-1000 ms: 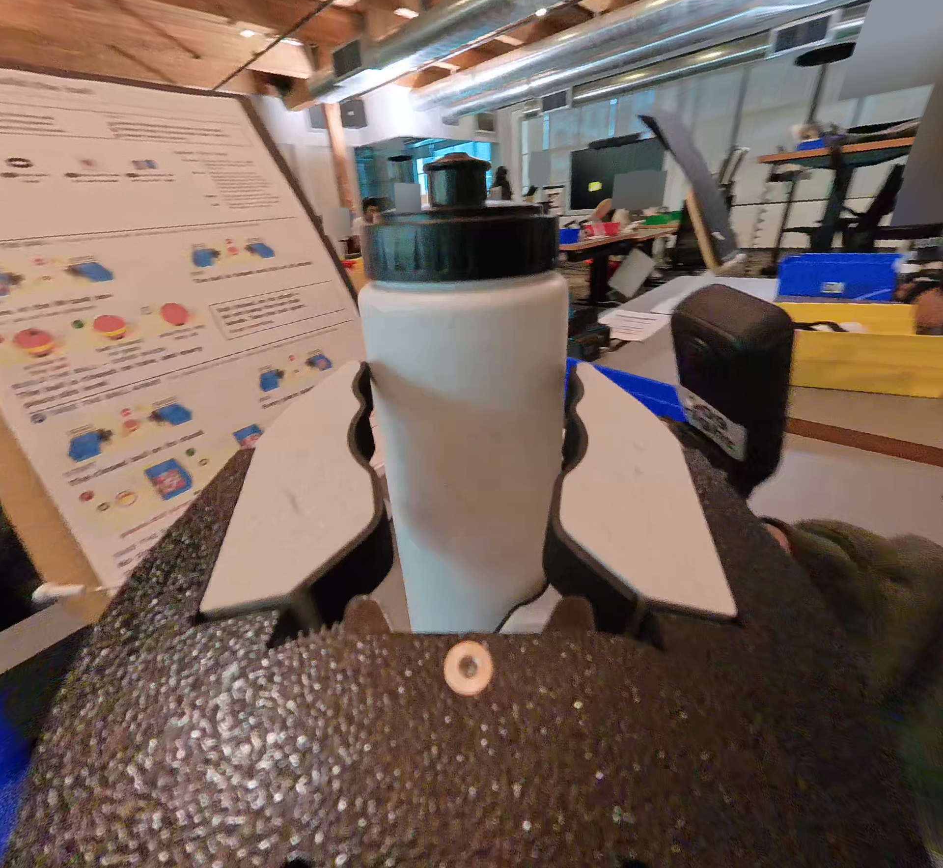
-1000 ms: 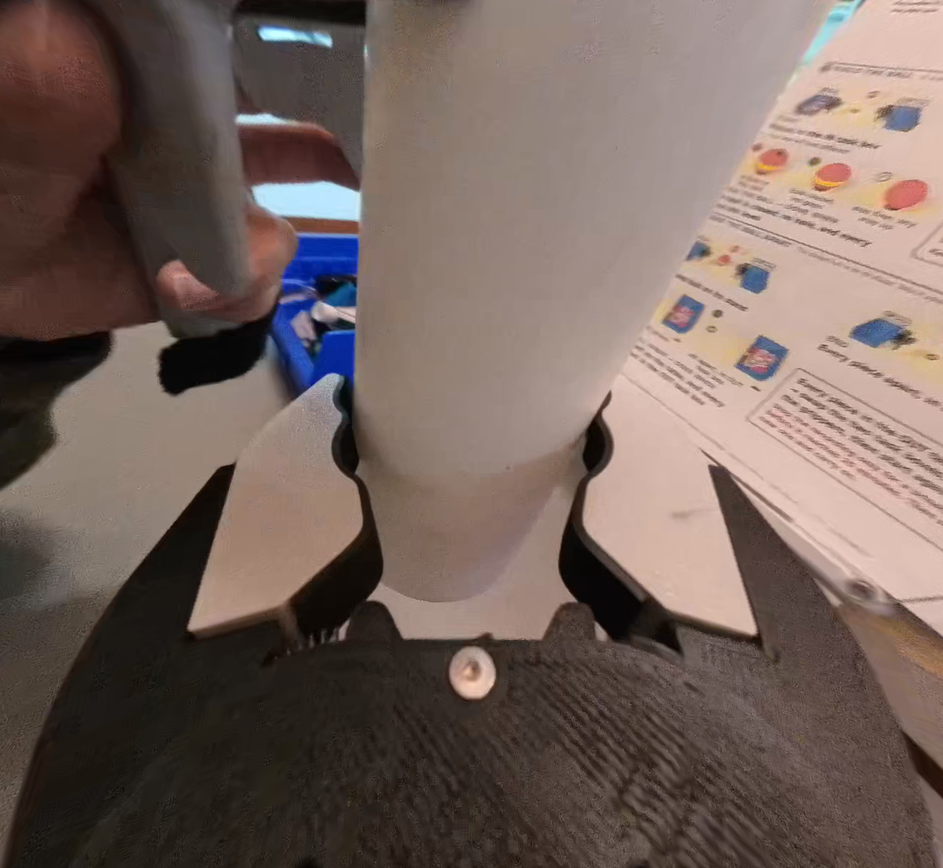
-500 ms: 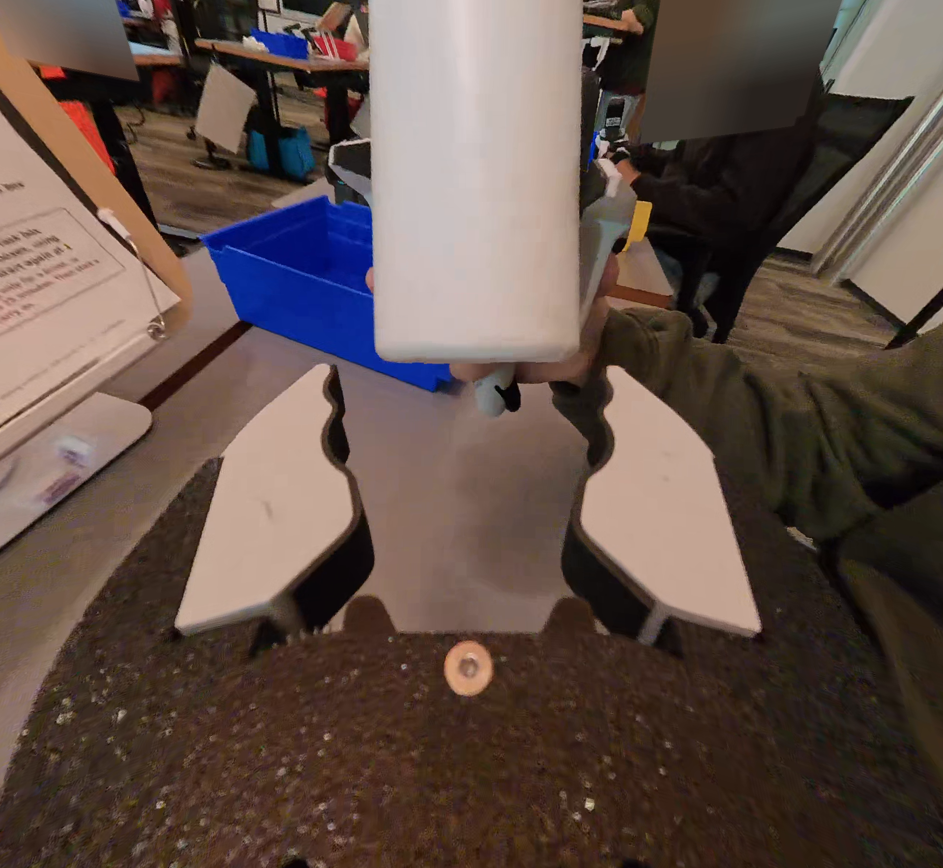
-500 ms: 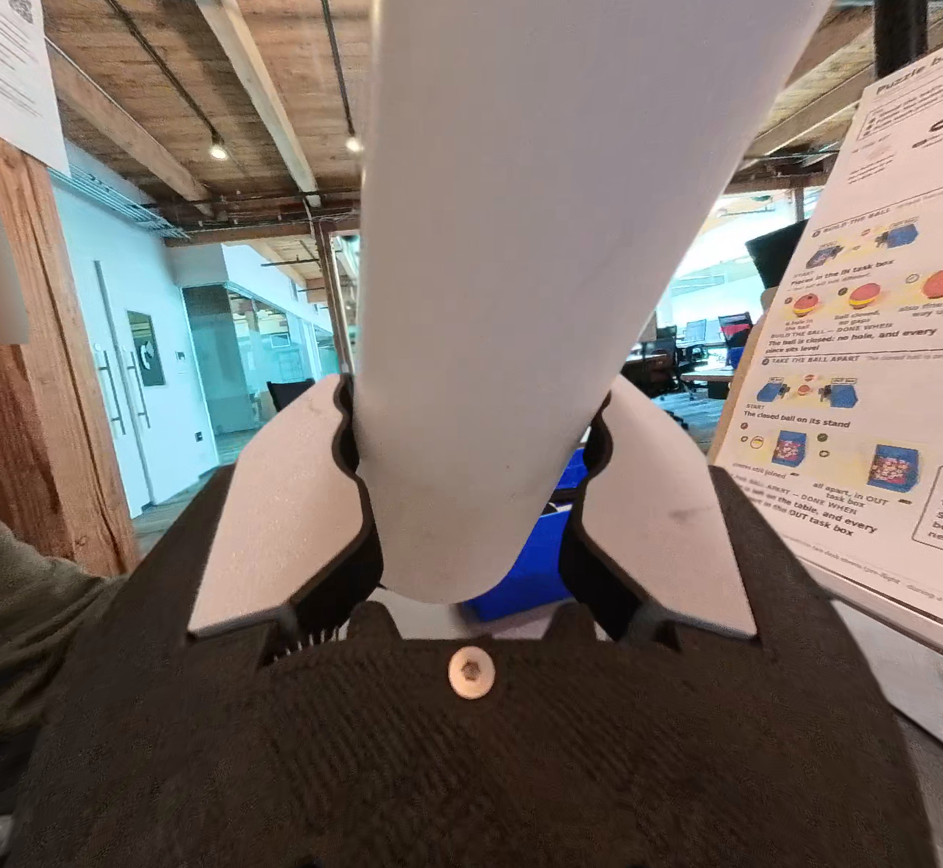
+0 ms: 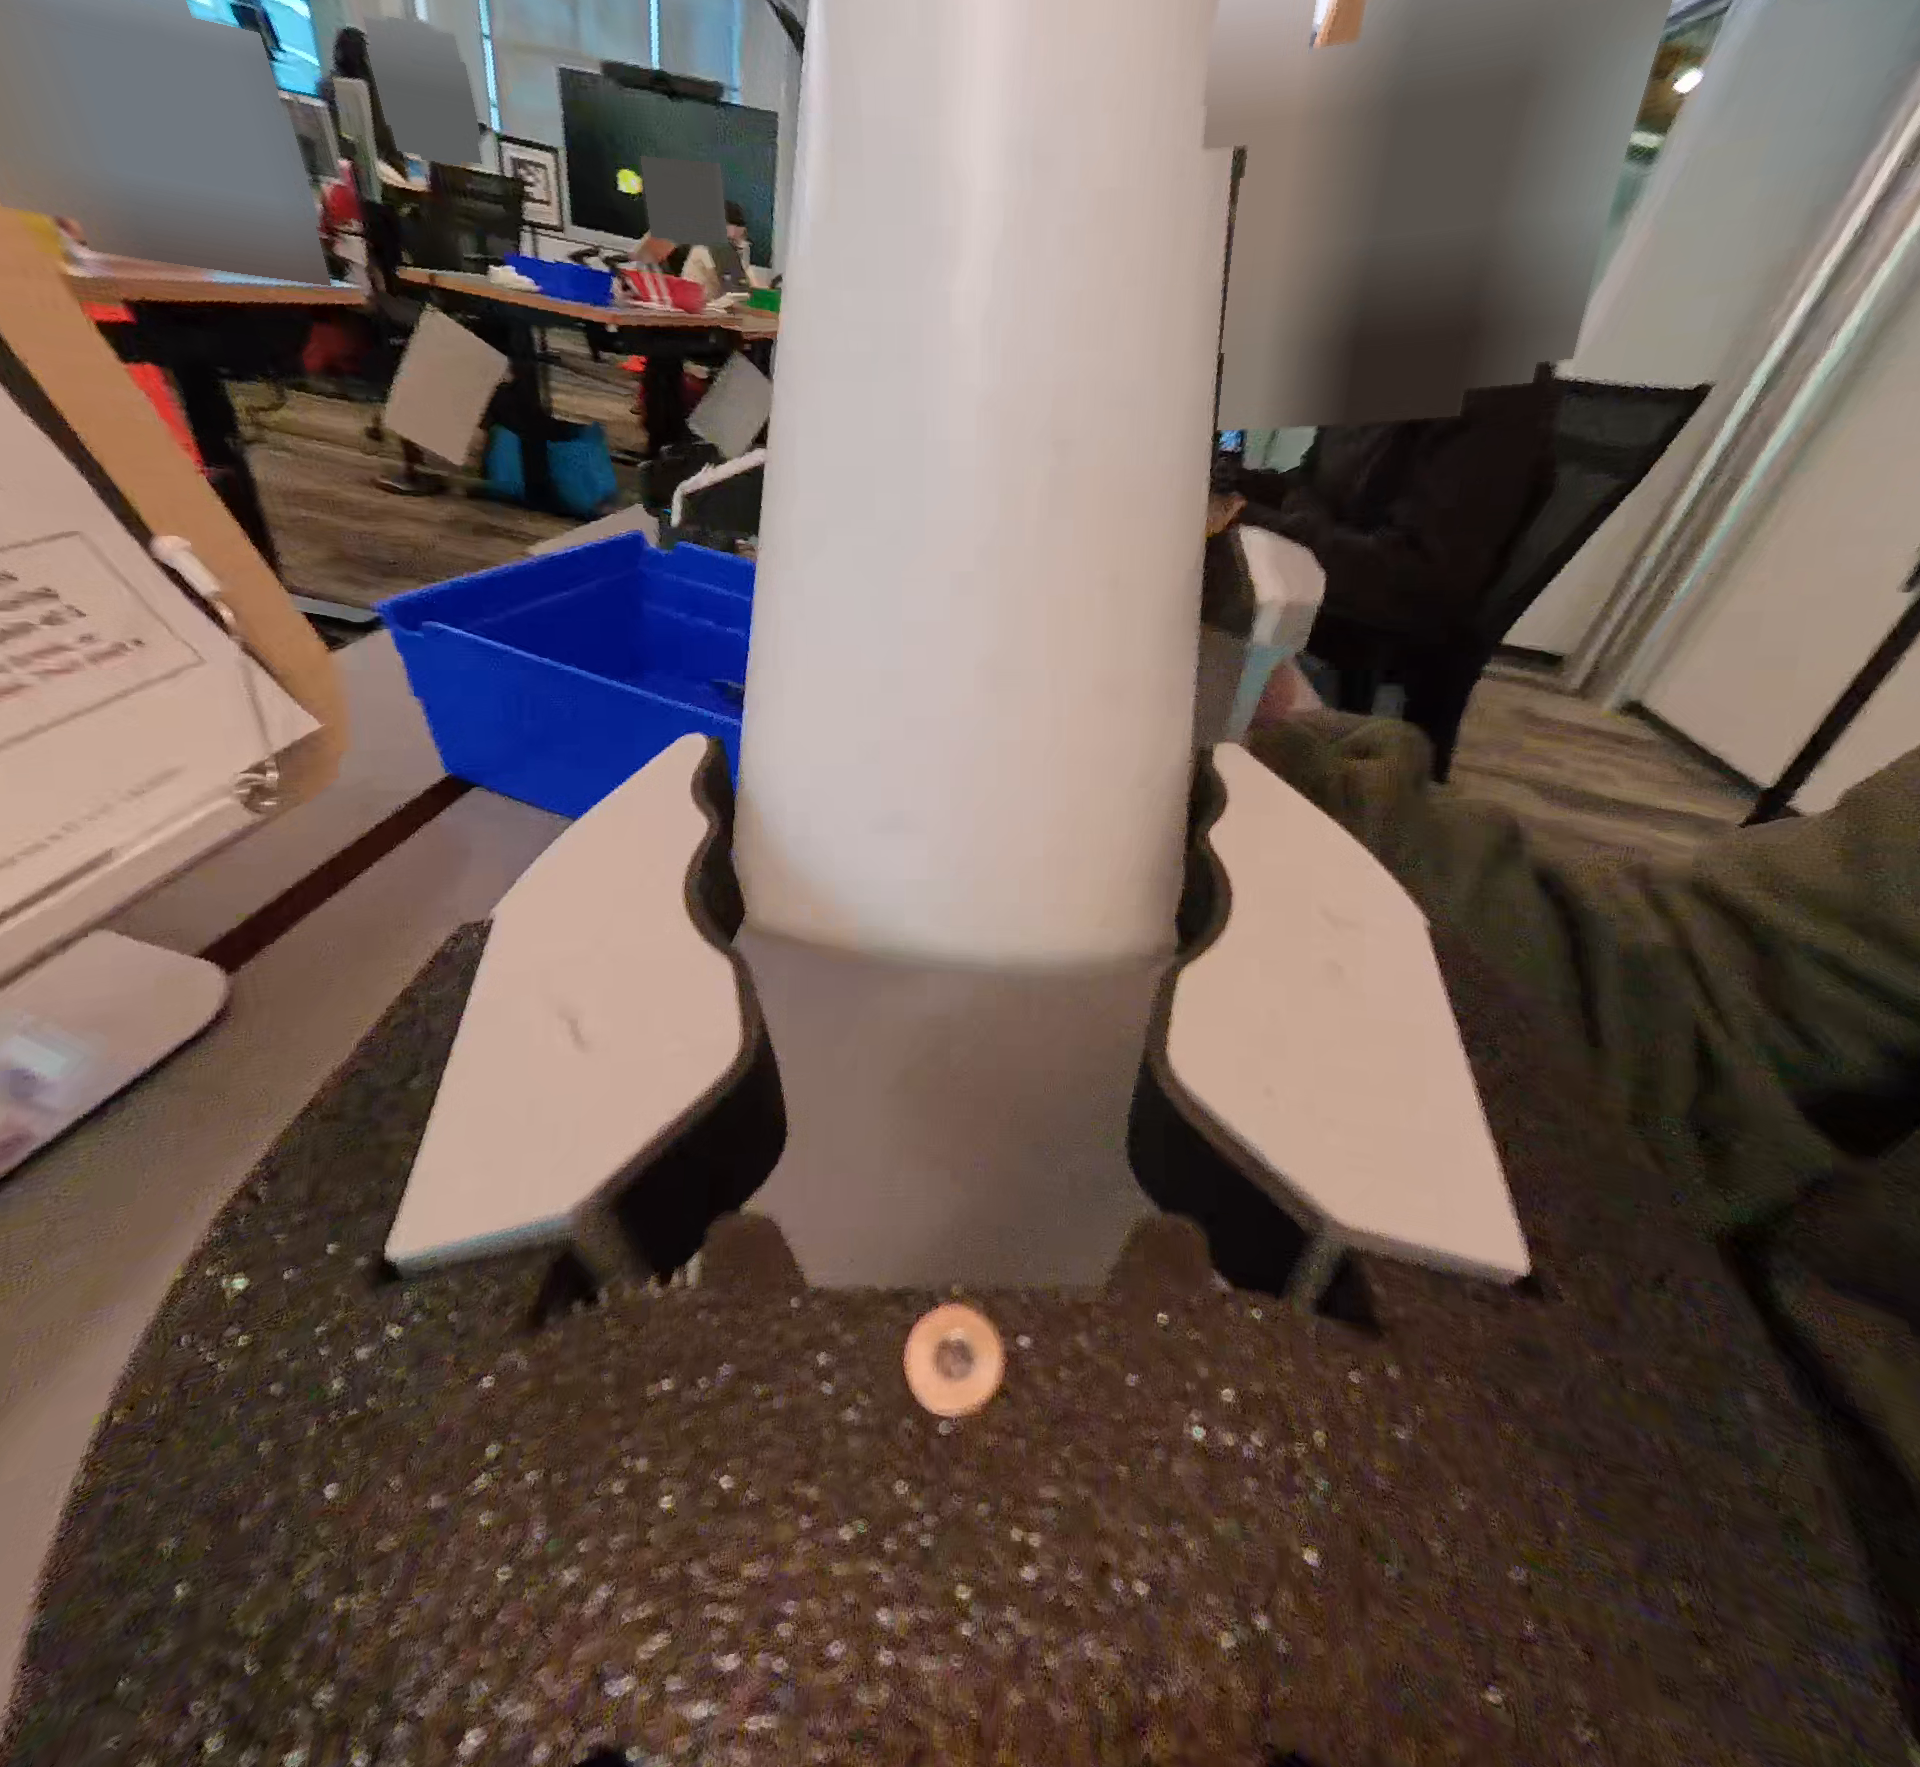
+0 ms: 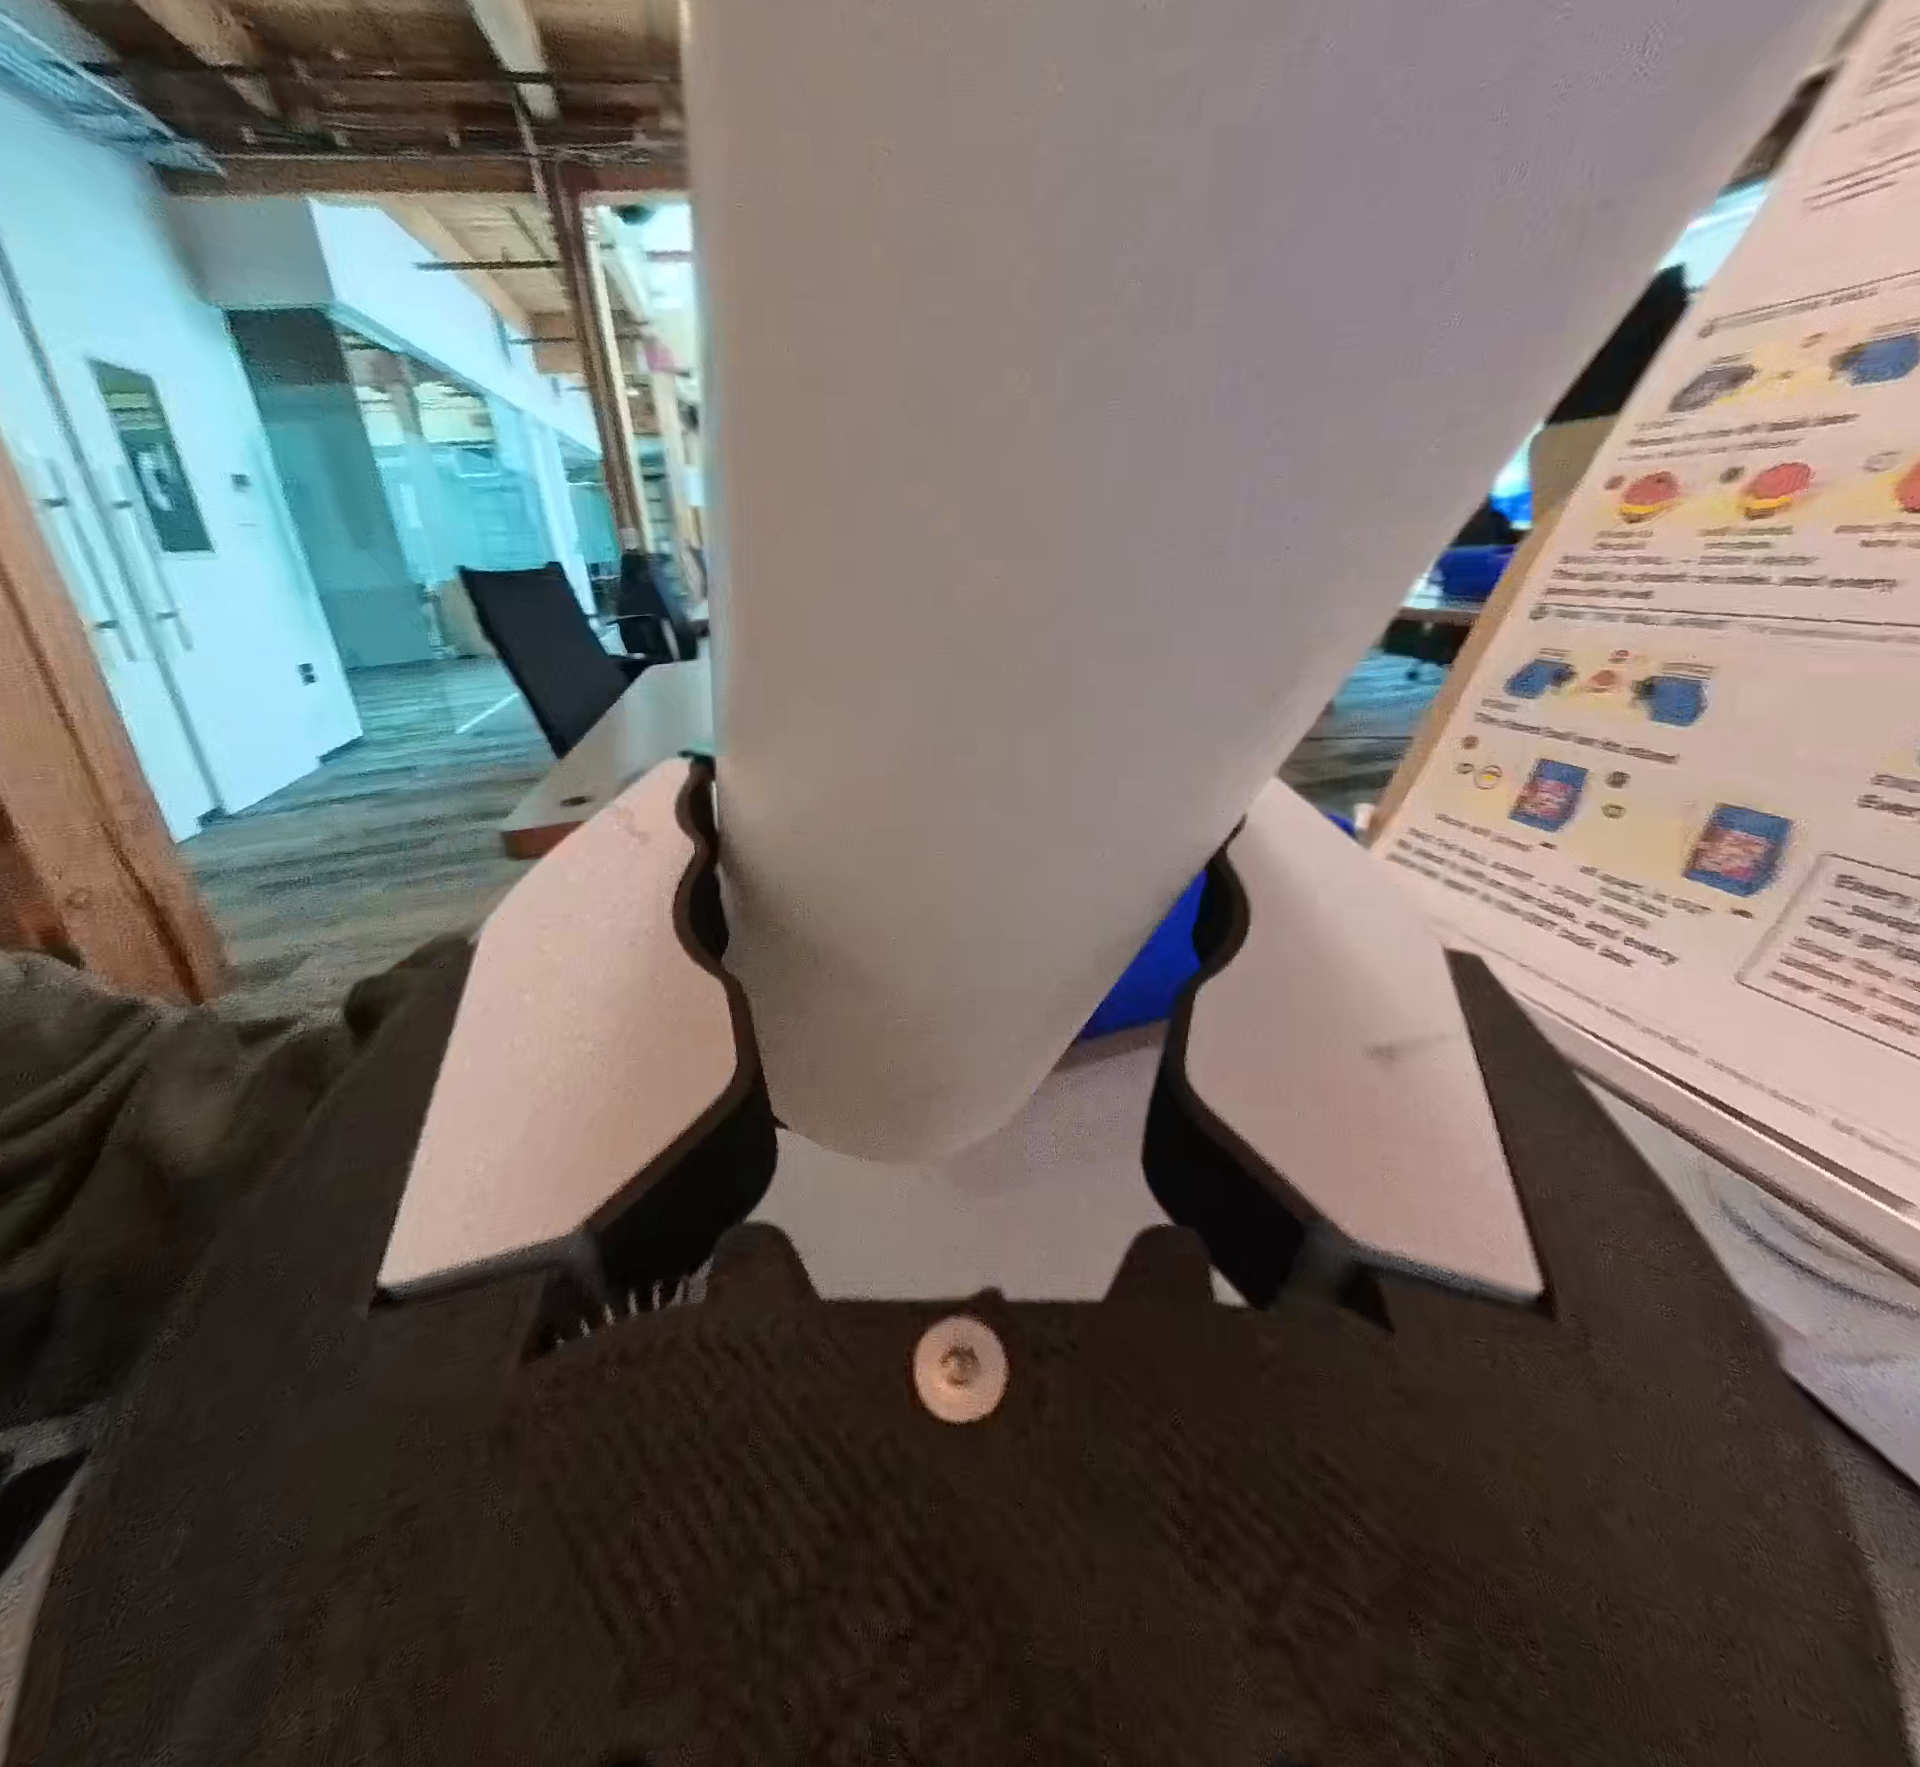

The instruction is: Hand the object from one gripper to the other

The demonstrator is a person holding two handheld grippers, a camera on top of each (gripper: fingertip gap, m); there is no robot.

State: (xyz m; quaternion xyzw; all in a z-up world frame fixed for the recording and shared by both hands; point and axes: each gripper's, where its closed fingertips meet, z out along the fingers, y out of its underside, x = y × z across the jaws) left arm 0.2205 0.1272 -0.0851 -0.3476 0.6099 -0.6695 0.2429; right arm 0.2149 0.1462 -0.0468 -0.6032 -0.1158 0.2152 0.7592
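Note:
A white bottle (image 5: 987, 470) stands upright between the tips of my left gripper (image 5: 956, 782). Both fingertips touch its sides just above its bottom end. Its top is out of frame. In the right wrist view the same bottle (image 6: 1039, 470) leans to the right between the fingers of my right gripper (image 6: 966, 803), which is shut on its lower part. The right gripper (image 5: 1262, 637) also shows just behind the bottle in the left wrist view, mostly hidden by it.
A blue bin (image 5: 551, 678) sits on the grey table (image 5: 343, 938) behind the bottle. A tilted instruction board (image 5: 94, 678) stands at the left and shows at the right of the right wrist view (image 6: 1683, 730). A green sleeve (image 5: 1558, 938) reaches in from the right. The tips of both grippers are at nearly the same place.
A second ago both grippers held the bottle. The left then let go and drew back. Now its fingers are around the bottle's bottom end again, and the bottle leans more in the right gripper.

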